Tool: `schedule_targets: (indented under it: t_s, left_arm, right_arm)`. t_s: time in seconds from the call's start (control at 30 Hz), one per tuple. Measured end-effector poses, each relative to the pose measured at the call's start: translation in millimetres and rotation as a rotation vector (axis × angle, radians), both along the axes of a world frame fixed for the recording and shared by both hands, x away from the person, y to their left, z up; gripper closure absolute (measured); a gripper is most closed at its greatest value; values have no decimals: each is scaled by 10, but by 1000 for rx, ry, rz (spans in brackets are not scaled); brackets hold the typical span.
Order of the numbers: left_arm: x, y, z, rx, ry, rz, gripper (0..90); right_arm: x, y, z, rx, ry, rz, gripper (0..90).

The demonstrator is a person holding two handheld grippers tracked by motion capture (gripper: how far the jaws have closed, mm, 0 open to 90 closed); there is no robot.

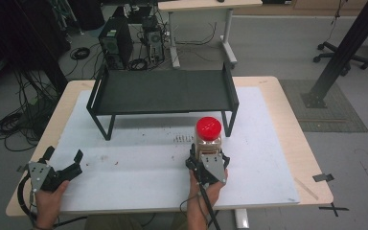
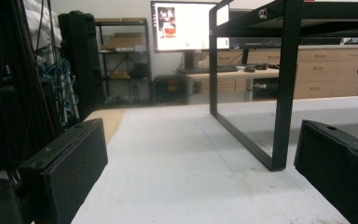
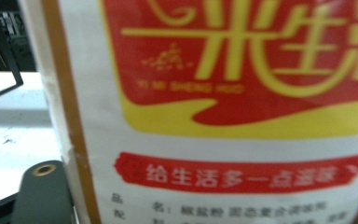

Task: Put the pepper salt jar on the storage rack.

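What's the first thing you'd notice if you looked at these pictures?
The bright red lid of the jar jumps out, standing on the white mat right in front of the right gripper, whose jaws sit around it. Behind it stands a black metal rack. The left gripper rests at the table's near left corner, jaws open and empty.

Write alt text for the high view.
The right gripper clamps a red-lidded jar standing upright on a white mat, just in front of a black metal shelf. The left gripper rests open near the mat's left edge.
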State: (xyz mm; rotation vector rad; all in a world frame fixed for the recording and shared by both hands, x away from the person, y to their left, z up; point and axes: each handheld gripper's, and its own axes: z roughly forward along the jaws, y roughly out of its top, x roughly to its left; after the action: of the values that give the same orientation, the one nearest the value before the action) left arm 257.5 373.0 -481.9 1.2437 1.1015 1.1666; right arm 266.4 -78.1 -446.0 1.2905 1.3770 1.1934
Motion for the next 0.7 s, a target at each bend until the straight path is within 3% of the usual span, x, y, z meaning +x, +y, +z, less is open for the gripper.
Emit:
schedule_targets:
  t_s: [0.33, 0.47, 0.7]
  left_arm:
    - [-1, -1, -1, 0, -2, 1, 29]
    - [-1, -1, 0, 0, -2, 1, 29]
    - [-2, -1, -1, -1, -4, 2, 29]
  right_arm:
    - [-20, 2, -61, 6, -54, -5, 245]
    - [-20, 25, -39, 2, -35, -24, 248]
    - [-28, 20, -58, 6, -52, -20, 254]
